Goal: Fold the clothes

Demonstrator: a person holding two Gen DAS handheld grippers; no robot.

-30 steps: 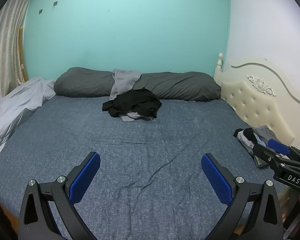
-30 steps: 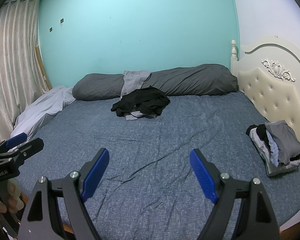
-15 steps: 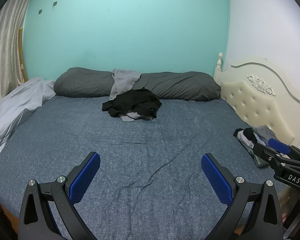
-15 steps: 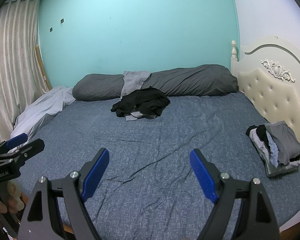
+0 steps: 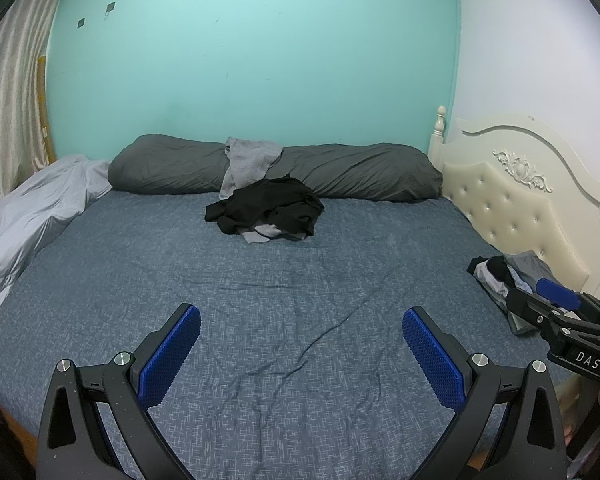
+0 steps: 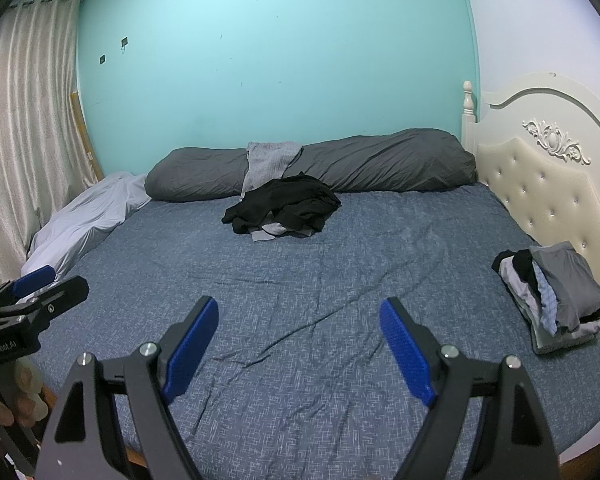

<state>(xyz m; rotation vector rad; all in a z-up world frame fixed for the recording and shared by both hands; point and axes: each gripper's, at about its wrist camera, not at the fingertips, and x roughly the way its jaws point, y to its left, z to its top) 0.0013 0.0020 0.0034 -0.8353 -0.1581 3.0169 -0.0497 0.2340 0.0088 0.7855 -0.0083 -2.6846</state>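
Note:
A heap of unfolded black and grey clothes [image 5: 266, 212] [image 6: 284, 208] lies at the far middle of the blue bed sheet [image 5: 300, 288] [image 6: 300, 280]. A grey garment [image 5: 250, 160] [image 6: 270, 158] hangs over the long dark pillow. A stack of folded clothes [image 6: 556, 296] [image 5: 508, 276] sits at the right edge by the headboard. My left gripper [image 5: 300, 344] is open above the near sheet, with nothing between its fingers. My right gripper [image 6: 300, 336] is open too, also over bare sheet. Each shows in the other's view, right gripper [image 5: 560, 308] and left gripper [image 6: 32, 292].
A long dark grey pillow [image 5: 340, 172] [image 6: 380, 164] runs along the turquoise wall. A pale grey quilt [image 5: 28, 216] [image 6: 88, 216] is bunched at the left edge. A cream padded headboard [image 5: 516, 200] [image 6: 552, 192] bounds the right side; curtains [image 6: 24, 120] hang at the left.

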